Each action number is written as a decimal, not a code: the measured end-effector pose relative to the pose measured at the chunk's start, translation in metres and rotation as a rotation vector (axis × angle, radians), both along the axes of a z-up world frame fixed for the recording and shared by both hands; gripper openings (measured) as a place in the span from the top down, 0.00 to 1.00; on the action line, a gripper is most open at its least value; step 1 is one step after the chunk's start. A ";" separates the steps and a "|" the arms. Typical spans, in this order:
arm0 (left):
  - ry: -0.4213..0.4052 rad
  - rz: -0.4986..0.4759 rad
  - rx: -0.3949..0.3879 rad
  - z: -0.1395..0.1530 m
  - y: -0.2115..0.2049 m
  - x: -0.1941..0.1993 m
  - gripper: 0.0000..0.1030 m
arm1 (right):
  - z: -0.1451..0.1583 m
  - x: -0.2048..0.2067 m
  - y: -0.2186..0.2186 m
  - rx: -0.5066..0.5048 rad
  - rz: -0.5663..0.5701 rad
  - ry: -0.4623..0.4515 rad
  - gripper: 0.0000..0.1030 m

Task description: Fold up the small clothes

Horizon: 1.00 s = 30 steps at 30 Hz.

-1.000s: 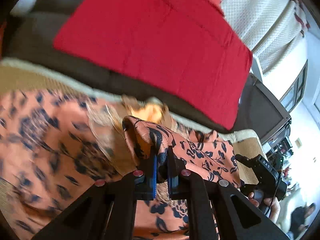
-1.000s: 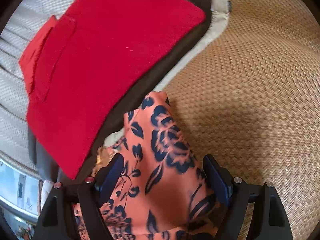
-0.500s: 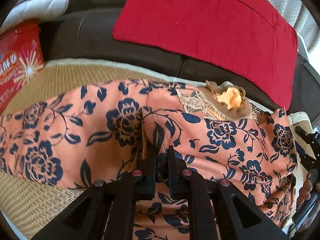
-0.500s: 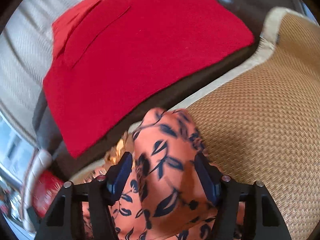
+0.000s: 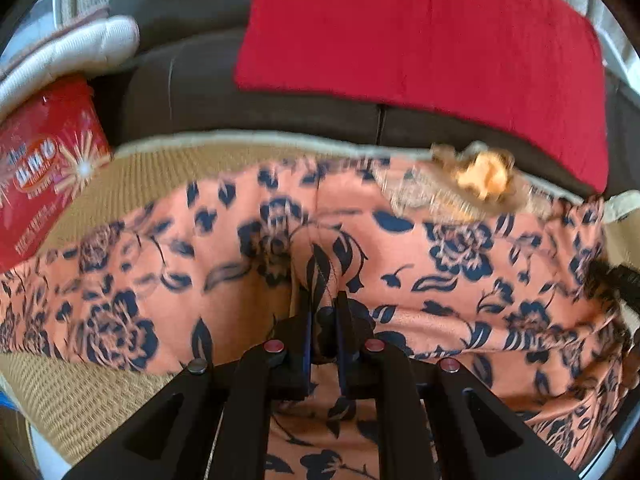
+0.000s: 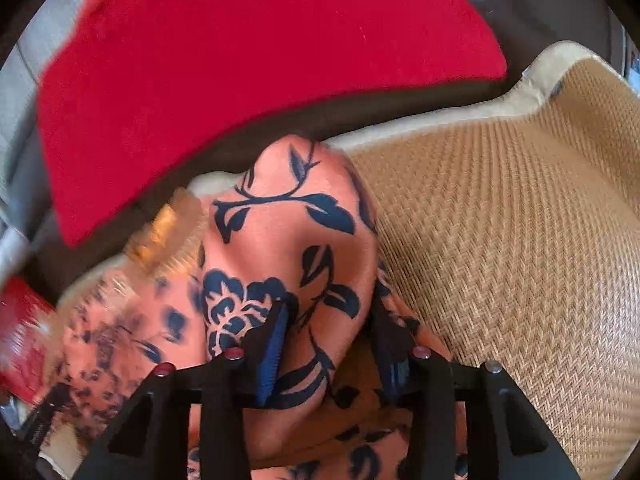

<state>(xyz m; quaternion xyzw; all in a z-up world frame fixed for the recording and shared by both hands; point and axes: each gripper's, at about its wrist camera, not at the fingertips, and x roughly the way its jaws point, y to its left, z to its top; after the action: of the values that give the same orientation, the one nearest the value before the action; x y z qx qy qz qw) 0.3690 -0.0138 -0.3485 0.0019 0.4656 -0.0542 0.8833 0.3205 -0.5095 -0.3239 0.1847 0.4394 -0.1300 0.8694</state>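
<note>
An orange garment with dark blue flowers [image 5: 460, 264] lies spread across the woven mat [image 5: 88, 400], with a lace-trimmed neckline [image 5: 480, 176] at its far edge. My left gripper [image 5: 324, 308] is shut on a raised fold in the middle of the near edge. In the right wrist view one end of the garment [image 6: 288, 240] rises in a hump between the fingers of my right gripper [image 6: 328, 316]. Its jaws are closing, and both pads touch the sides of the hump. A dark blur at the right edge of the left wrist view may be the right gripper.
A red cloth [image 5: 420, 40] lies on the dark sofa [image 5: 192, 92] behind the mat. A red printed tin [image 5: 40, 176] and a white padded item [image 5: 68, 52] sit at the far left. Bare woven mat [image 6: 500, 240] stretches to the right of the garment.
The left gripper came down with its fold, and the garment now lies stretched across the mat. The right jaws narrowed around the garment's end while that hand swung sideways and rolled.
</note>
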 end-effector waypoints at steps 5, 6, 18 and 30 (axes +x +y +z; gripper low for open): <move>0.012 0.036 -0.025 0.002 0.008 0.000 0.85 | 0.021 -0.010 -0.002 0.012 -0.027 -0.101 0.57; -0.005 0.045 -0.022 0.005 0.009 -0.002 0.81 | 0.028 -0.013 -0.001 0.005 -0.027 -0.140 0.57; -0.132 0.206 -0.067 0.034 0.047 -0.024 0.48 | 0.007 0.013 0.040 0.057 0.140 -0.027 0.58; -0.177 0.526 -0.115 0.049 0.164 -0.064 0.40 | -0.004 0.008 0.115 0.043 0.289 0.045 0.57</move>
<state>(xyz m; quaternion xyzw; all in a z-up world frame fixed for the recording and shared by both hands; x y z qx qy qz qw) 0.3055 0.1502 -0.2990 -0.1644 0.3673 0.1511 0.9029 0.3281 -0.3949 -0.3275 0.1352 0.4835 0.0021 0.8649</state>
